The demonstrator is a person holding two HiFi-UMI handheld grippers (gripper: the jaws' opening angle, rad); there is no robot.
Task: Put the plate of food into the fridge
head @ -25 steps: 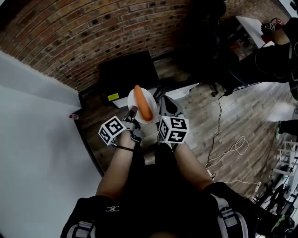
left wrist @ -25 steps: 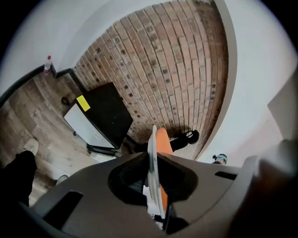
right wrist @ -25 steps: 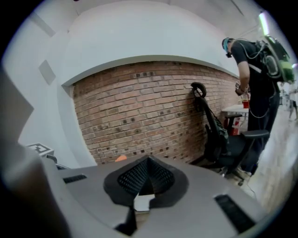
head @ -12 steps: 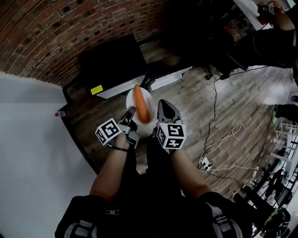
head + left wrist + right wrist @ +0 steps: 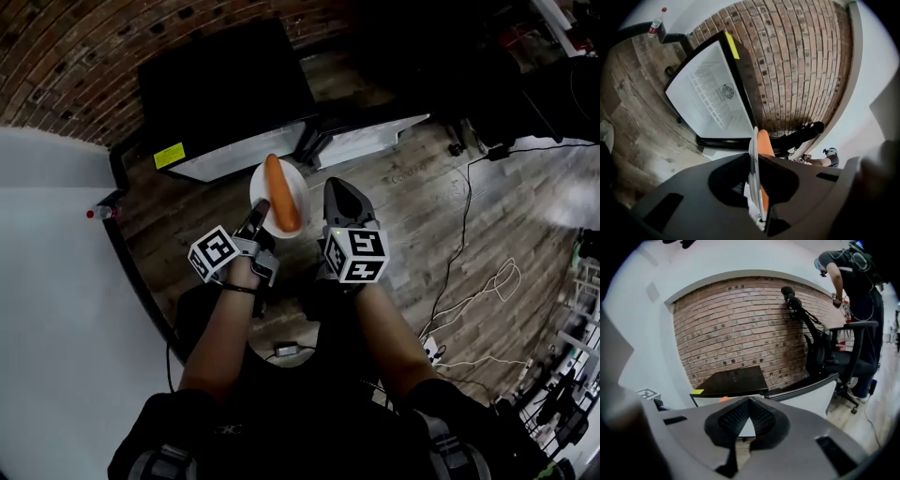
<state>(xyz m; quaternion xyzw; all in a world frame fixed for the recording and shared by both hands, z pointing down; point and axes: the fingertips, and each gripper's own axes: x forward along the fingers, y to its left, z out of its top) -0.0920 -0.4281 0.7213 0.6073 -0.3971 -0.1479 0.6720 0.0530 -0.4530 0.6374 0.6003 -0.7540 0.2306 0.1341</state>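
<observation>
Carrot (image 5: 283, 194) lies on white plate (image 5: 260, 186) held by left gripper (image 5: 255, 219).

The left hand-held gripper (image 5: 257, 221) clamps the plate (image 5: 300, 192), the right hand-held gripper (image 5: 337, 187) closed.

Head view overhead, gripper views facing fridge (image 5: 225, 84)

An orange carrot (image 5: 282, 192) is pictured on a white plate (image 5: 259, 190) before the black, white-lined fridge (image 5: 220, 84), which is marked with a yellow label (image 5: 170, 155). Red-brown brick (image 5: 66, 56) is seen behind the fridge, and grey-brown wood-grain flooring (image 5: 422, 187) in front of it. Black-and-white square markers are borne by the left gripper (image 5: 257, 212) and right gripper (image 5: 337, 186).
</observation>
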